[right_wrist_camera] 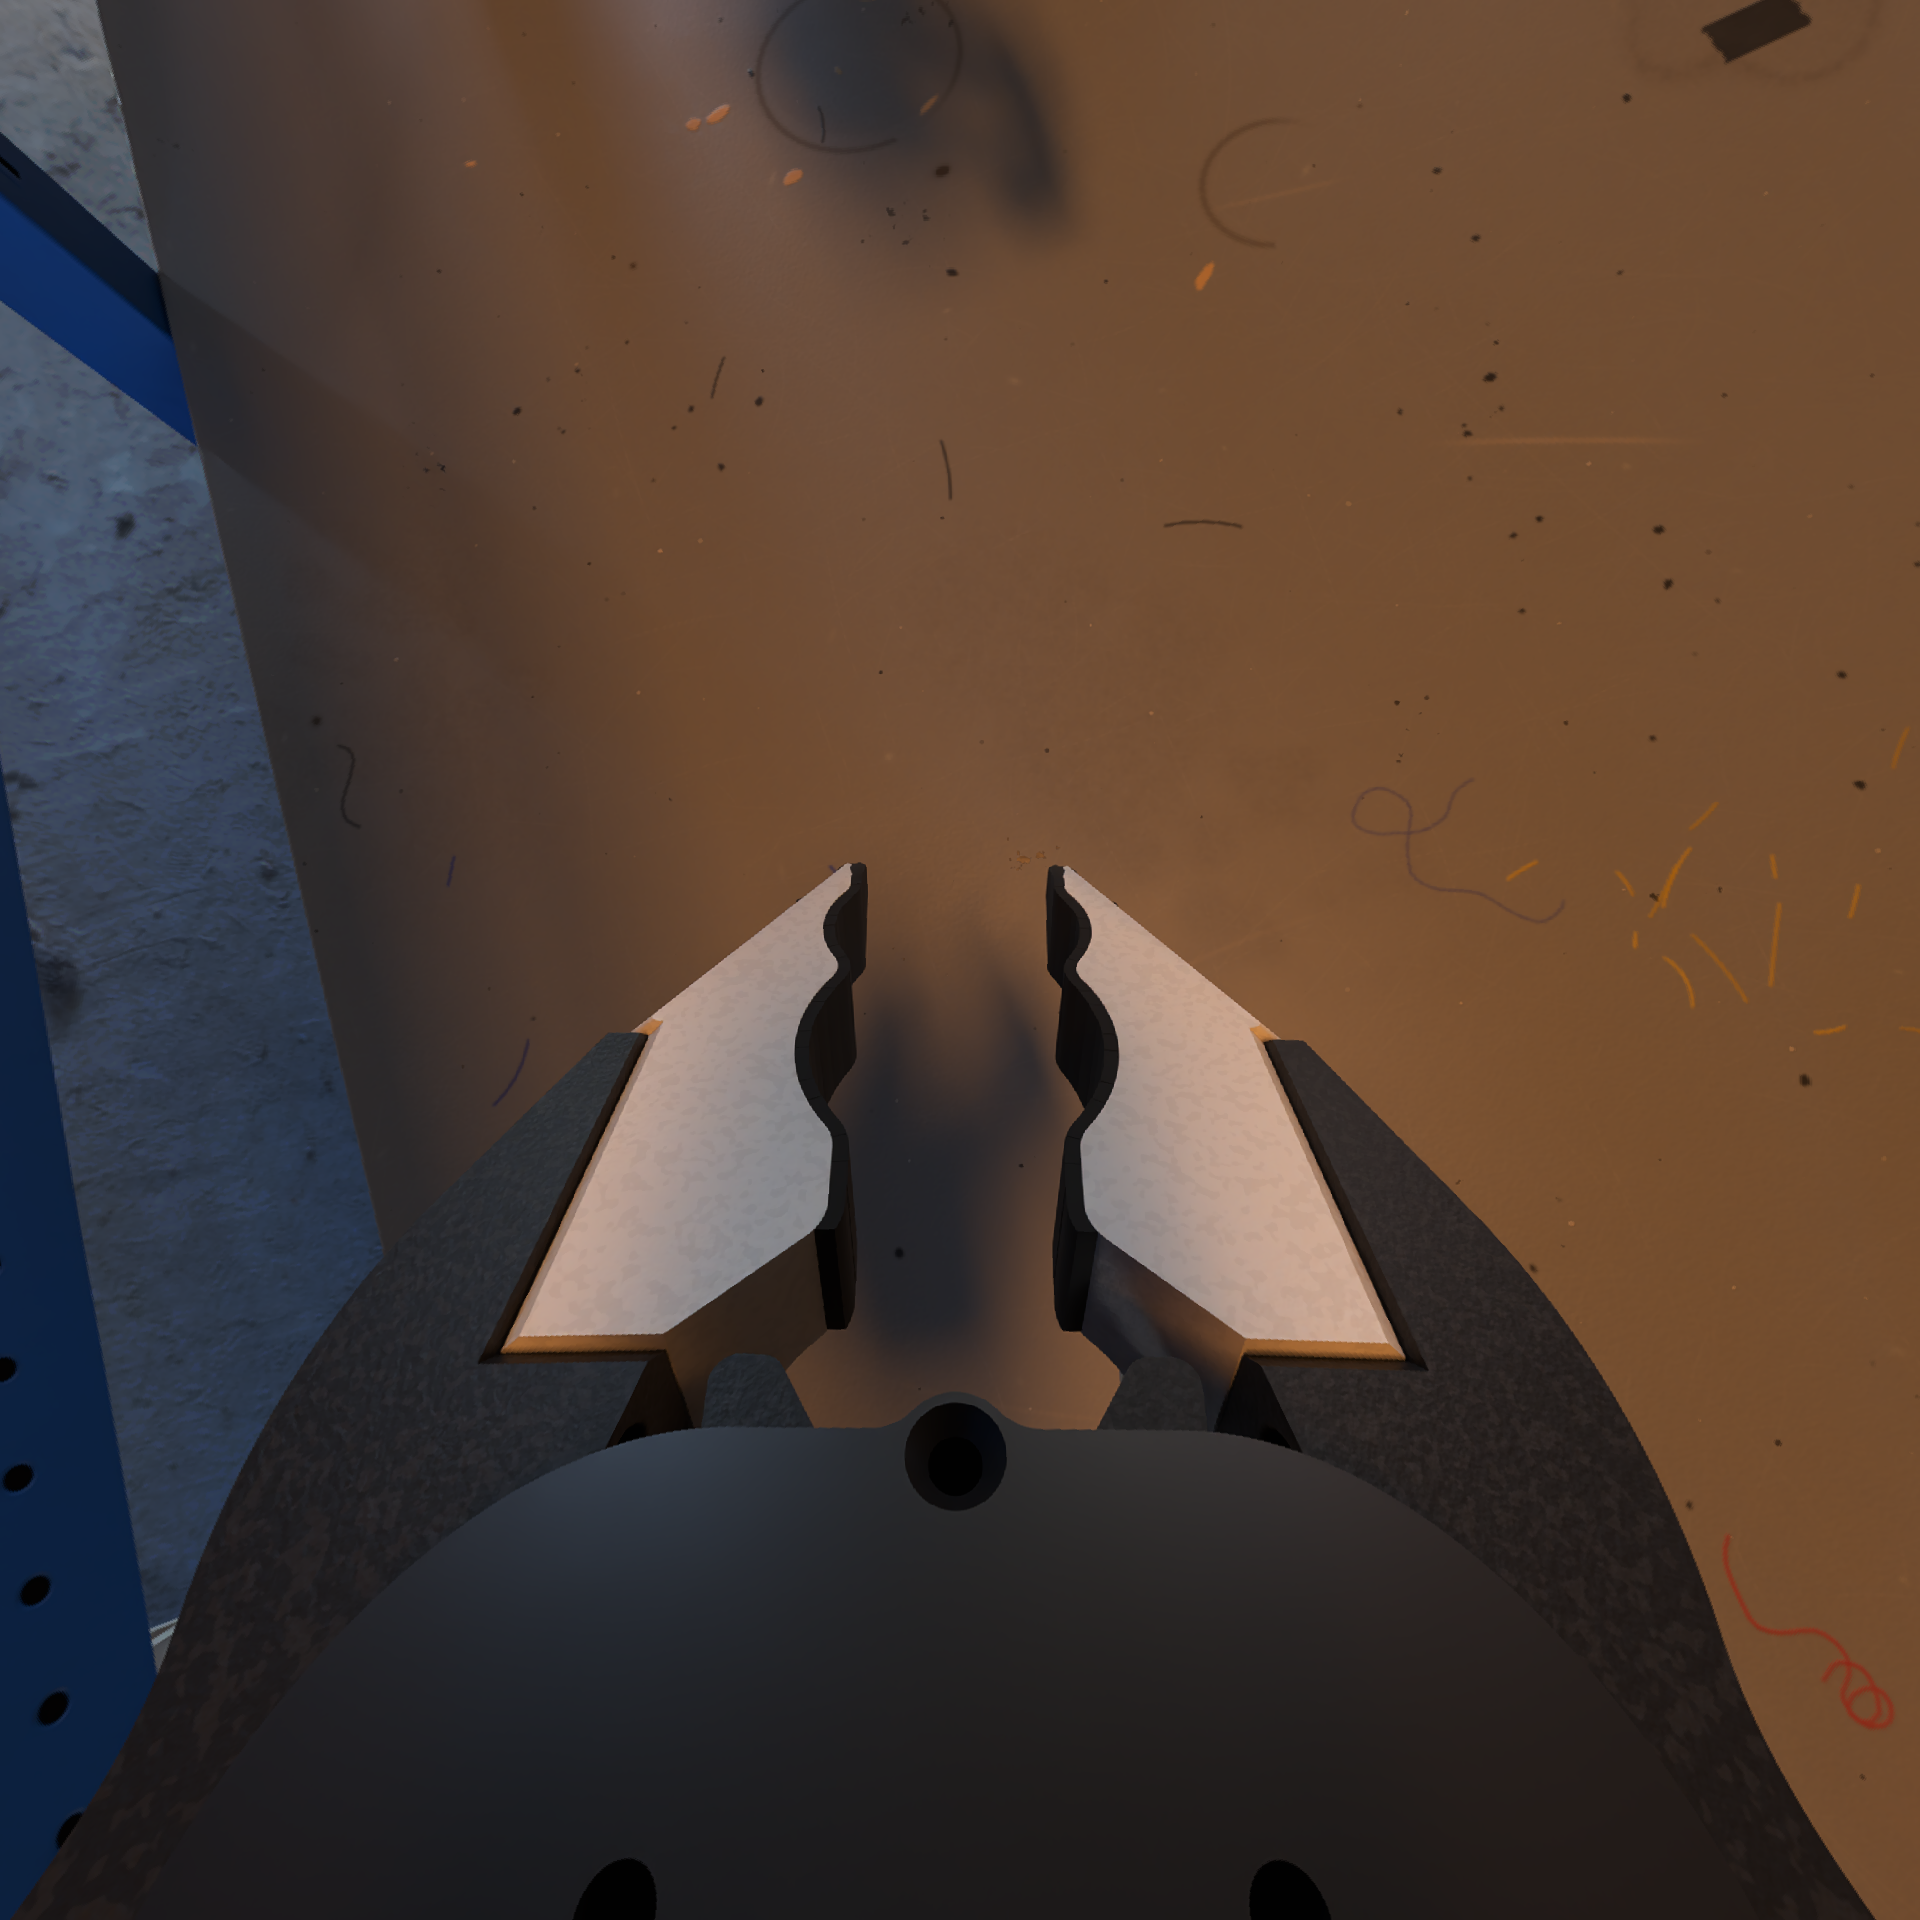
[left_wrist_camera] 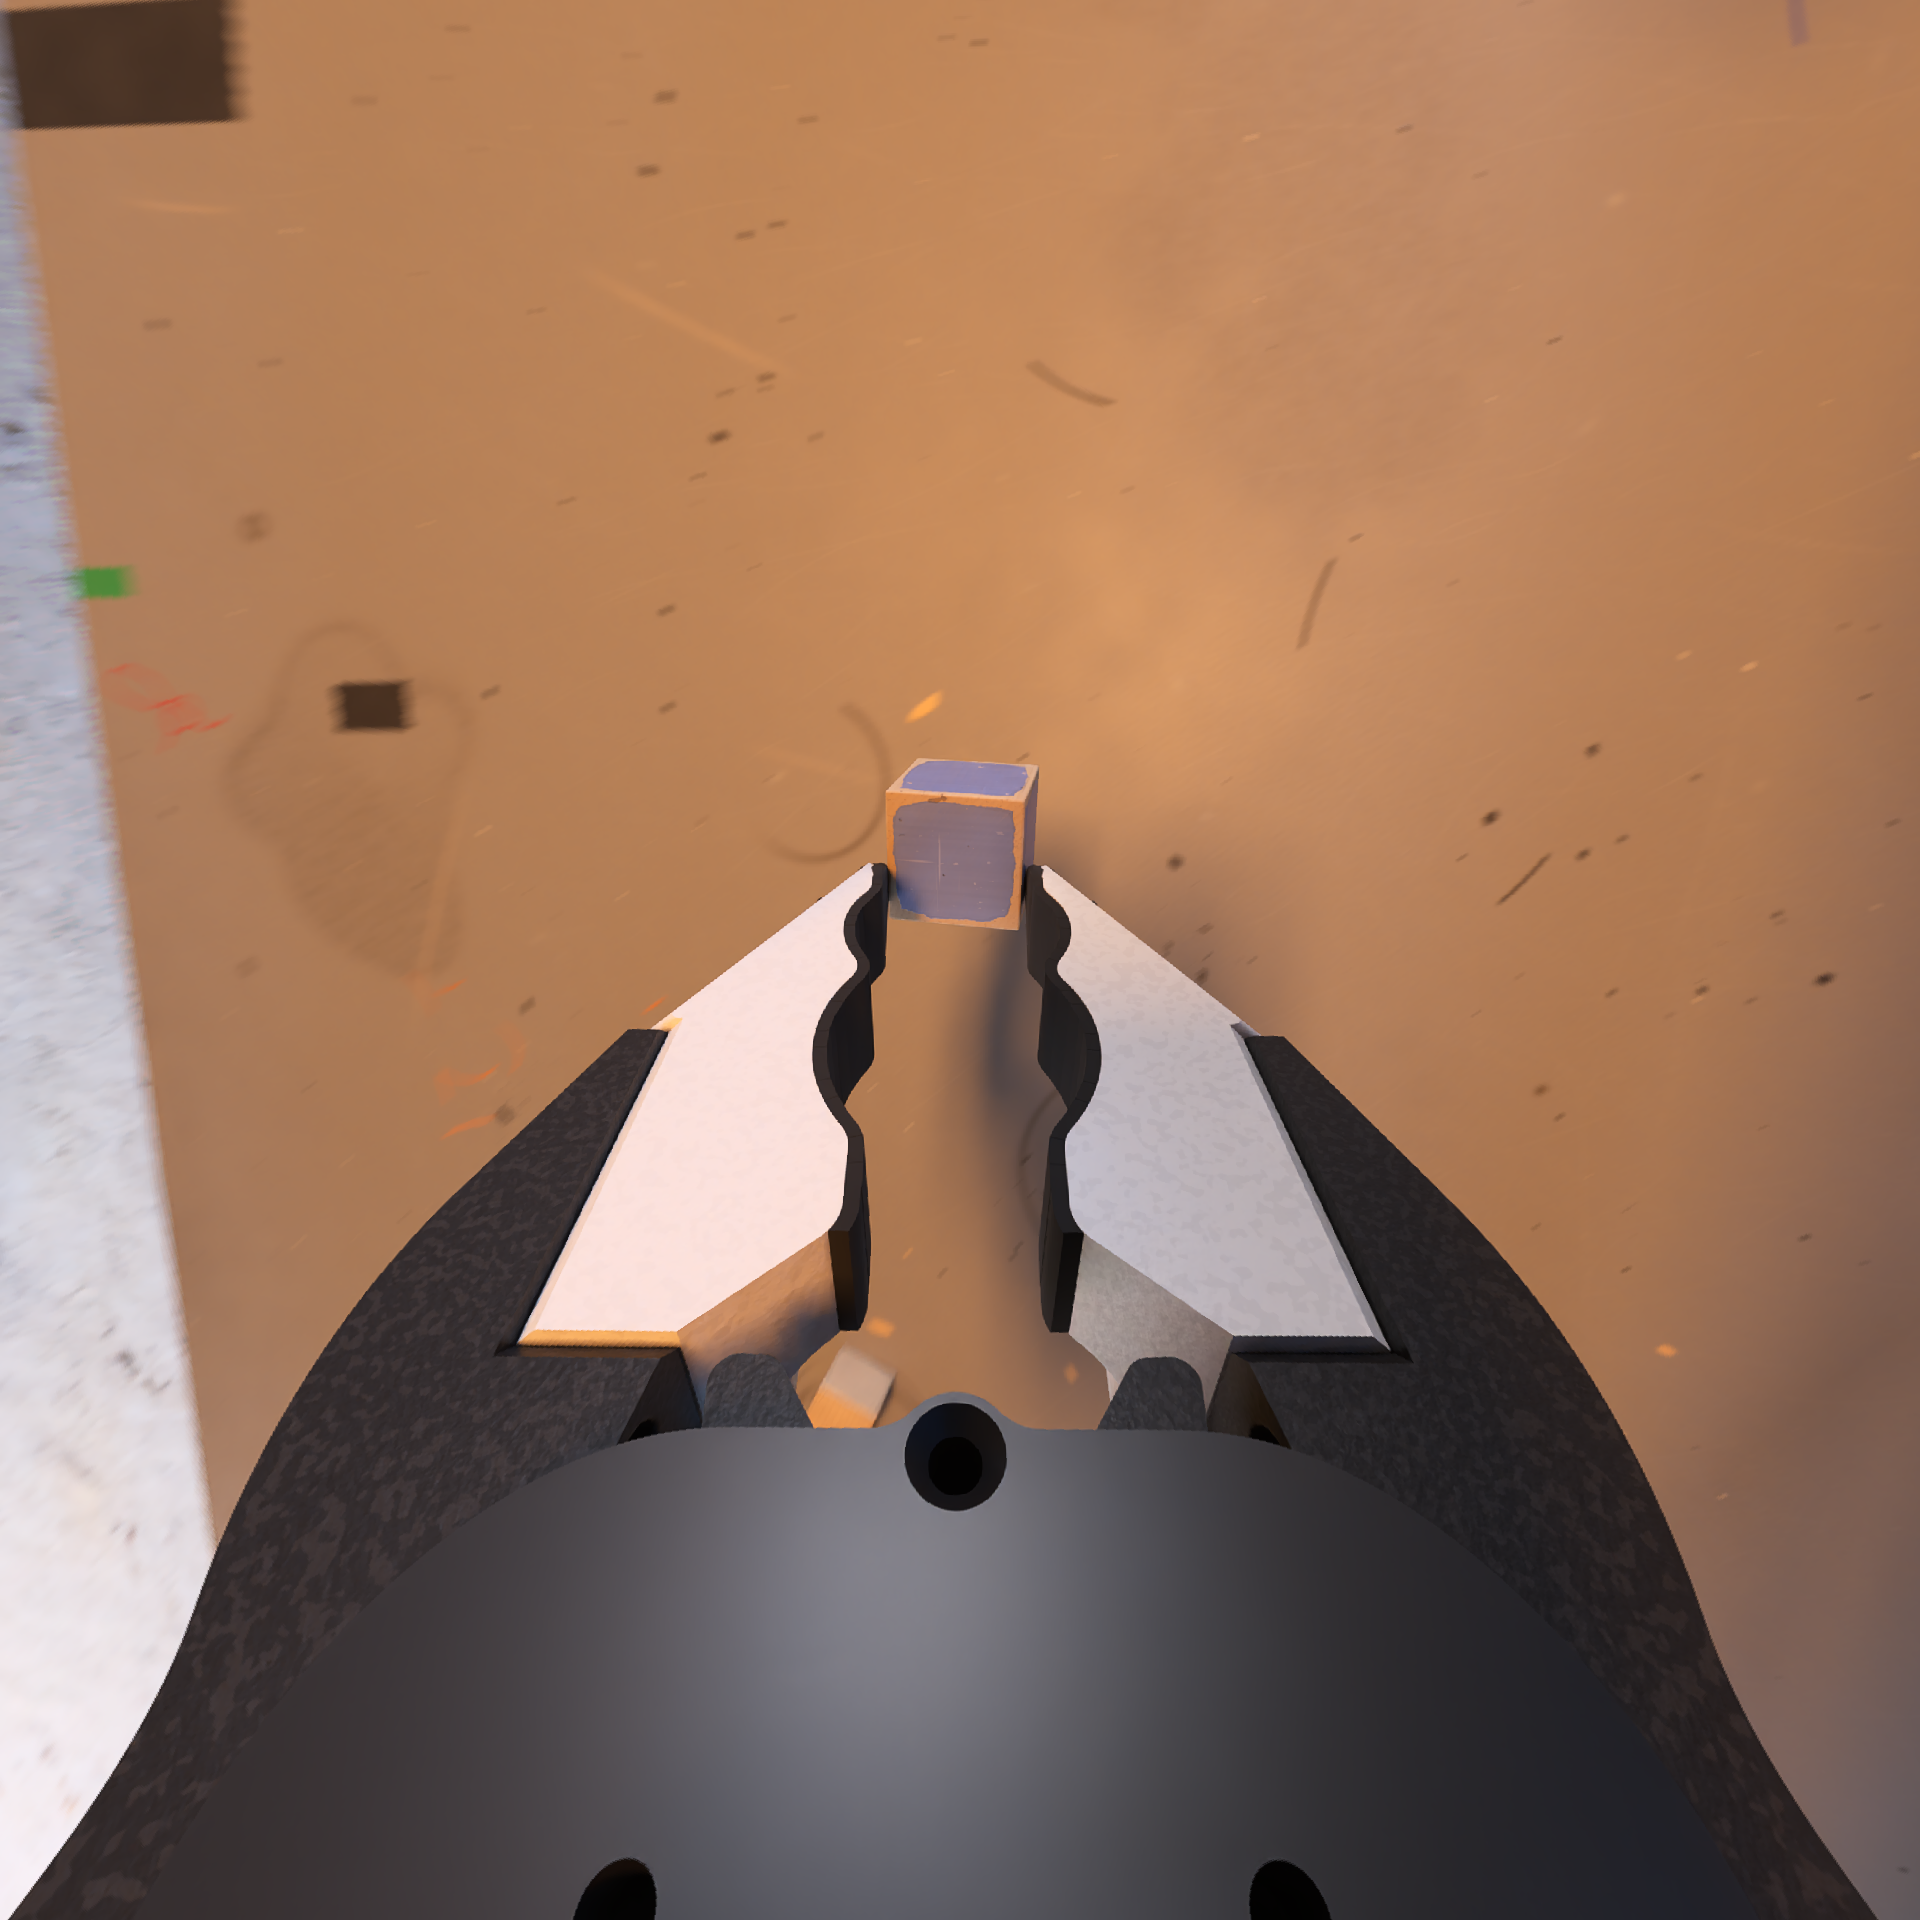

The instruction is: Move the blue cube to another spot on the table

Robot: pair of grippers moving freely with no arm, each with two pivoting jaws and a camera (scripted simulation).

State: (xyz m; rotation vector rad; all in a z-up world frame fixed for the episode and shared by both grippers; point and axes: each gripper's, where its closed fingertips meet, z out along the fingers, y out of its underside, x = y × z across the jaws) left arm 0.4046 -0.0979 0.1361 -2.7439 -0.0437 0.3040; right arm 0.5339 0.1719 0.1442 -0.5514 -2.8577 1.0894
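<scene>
No legible text, label, brand, number or sign is recorded in either view. Only red, orange and dark pen scribbles, none forming letters, are noted on the scuffed brown wooden counter.

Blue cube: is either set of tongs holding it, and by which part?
The left tongs are shut on the blue cube, the fingertips pinching its two opposite side faces low down. The right tongs are open and hold nothing.
</scene>
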